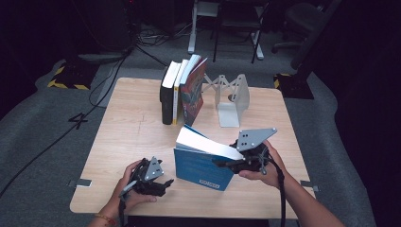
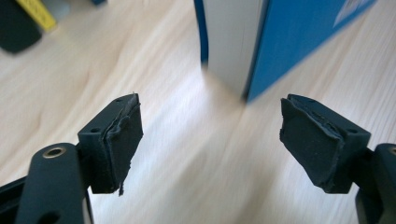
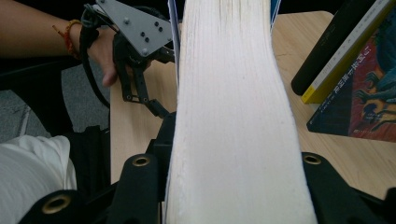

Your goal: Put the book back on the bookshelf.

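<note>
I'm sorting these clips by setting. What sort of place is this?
Probably a lab or office workroom: a lone wooden table on grey carpet, cables trailing over the floor, office chairs behind, hazard tape on dark stands.

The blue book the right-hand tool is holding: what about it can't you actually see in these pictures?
- Its cover text: on the blue book the white label is too small to read in the high view.
- The right gripper pads: in the right gripper view the page block hides them.
- Its top: cut off by the upper edge in the left gripper view, with motion blur; the left gripper is open.
</note>
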A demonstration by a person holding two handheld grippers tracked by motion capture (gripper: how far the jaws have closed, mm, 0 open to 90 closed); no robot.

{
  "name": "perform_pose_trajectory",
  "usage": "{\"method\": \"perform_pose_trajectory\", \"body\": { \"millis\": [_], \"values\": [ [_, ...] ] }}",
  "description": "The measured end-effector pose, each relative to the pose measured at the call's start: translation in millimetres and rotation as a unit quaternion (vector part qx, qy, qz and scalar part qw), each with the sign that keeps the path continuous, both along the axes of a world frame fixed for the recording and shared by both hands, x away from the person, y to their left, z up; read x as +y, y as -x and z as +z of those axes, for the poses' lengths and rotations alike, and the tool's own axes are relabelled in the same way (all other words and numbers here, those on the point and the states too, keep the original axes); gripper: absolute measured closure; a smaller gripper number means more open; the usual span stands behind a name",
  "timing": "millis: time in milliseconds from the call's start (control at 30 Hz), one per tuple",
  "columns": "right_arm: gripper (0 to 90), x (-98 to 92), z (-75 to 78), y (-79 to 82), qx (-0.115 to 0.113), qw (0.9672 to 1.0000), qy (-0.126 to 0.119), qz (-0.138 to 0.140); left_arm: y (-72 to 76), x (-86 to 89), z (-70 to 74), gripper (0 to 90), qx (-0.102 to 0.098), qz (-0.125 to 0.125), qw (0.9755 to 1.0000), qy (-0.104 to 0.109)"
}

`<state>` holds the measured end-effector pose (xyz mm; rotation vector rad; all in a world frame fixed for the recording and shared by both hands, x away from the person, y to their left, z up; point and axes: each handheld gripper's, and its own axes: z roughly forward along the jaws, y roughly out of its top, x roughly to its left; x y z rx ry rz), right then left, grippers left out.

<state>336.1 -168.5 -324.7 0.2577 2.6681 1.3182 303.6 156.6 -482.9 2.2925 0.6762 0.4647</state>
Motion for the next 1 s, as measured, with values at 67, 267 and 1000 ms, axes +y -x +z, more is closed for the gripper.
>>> {"method": "perform_pose_trajectory", "body": {
  "millis": [67,267,1000],
  "values": [
    [60.4,0.1,0.2,0.4,0.000,1.0000,0.001,-0.002,1.6,4.8,-3.7,21.5,0.006,0.001,1.0000,-0.001],
    [60.7,-0.9,0.1,-0.8,0.003,0.9999,-0.002,-0.015,2.9,10.0,-14.7,21.4,0.027,0.012,0.9995,0.009],
    [61.1,-7.5,23.0,-20.8,0.012,0.9969,0.014,-0.077,-7.6,14.1,-21.9,17.3,0.067,0.015,0.9970,0.035]
  ]
}}
